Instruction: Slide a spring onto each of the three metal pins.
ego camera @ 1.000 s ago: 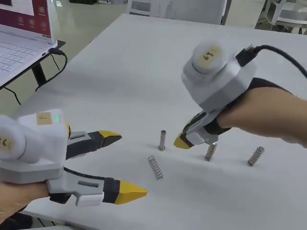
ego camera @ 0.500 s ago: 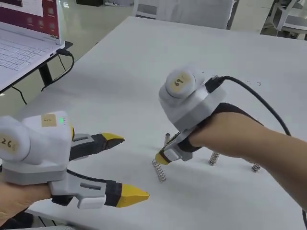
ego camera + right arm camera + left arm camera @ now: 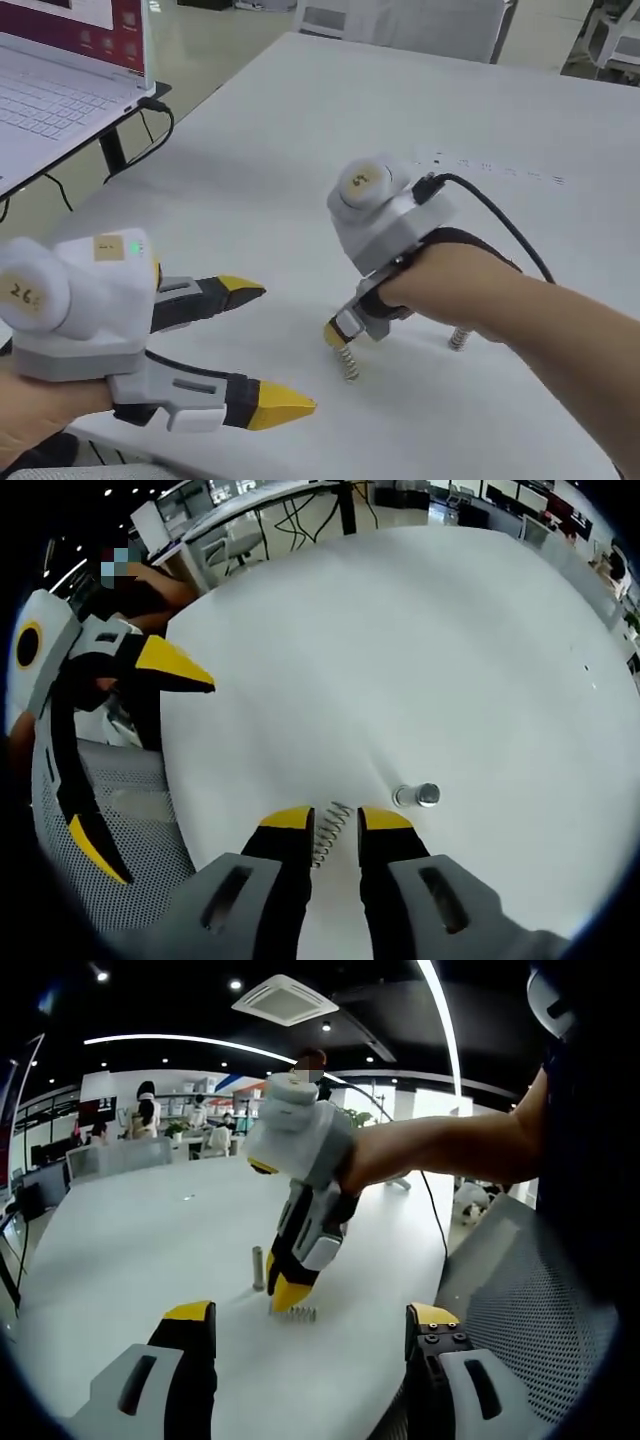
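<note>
Right tongs (image 3: 335, 825): narrowly parted, not yet clamped, straddling the spring (image 3: 328, 835), which lies askew on the worktop (image 3: 400, 630). A bare pin (image 3: 420, 796) stands just beside their right jaw. Left tongs (image 3: 285, 348): wide open, empty. Hazard: a skewed pinch may flick the spring away or topple the pin.

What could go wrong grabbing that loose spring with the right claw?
1. The spring lies flat on the table between the jaws of the right claw, not yet pinched. It is thin and round, so it may roll or squirt out as they close.
2. The bare pin stands close beside that claw, so a sideways nudge could topple it.
</note>
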